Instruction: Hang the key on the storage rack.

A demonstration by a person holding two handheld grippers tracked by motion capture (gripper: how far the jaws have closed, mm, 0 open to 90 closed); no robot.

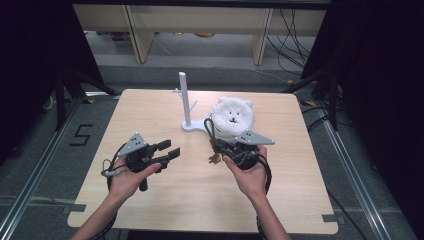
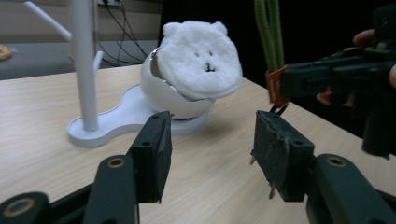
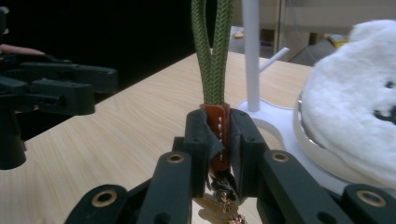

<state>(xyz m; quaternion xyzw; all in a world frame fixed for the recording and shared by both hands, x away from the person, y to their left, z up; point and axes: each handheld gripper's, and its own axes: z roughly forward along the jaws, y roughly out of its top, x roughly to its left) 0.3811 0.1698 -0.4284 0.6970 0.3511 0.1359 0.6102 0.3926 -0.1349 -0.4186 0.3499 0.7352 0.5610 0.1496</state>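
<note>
— On the table [image 1: 165, 200], what takes up the most room?

— Light wood top, and toward its far edge a white stand [image 1: 185, 106]: 1 upright post with short pegs, on a flat curved base. The right end of that base carries a round white bowl, and a fluffy white bear-face pad [image 1: 235, 116] leans in it, tilted, its face turned toward the person.

— And the 2 claws?

— The left gripper [image 1: 167, 150] is held in the person's left hand at the near left, above the wood, well apart from the stand. Its jaws are parted with nothing between them; its own view looks through the gap at the bowl and the pad. The right gripper [image 1: 220, 146] is in the right hand, just in front of the bowl.

— Is that 1 gripping anything?

— Yes — its jaws are clenched on the brown leather tab of a keychain strap [image 3: 212, 51]. The green braided loop rises straight up from the pads, near the post as its own view frames it, and small metal bits hang below the tab. In the left gripper view the same loop [image 2: 270, 32] stands above the right gripper's jaws, off to the right.
</note>
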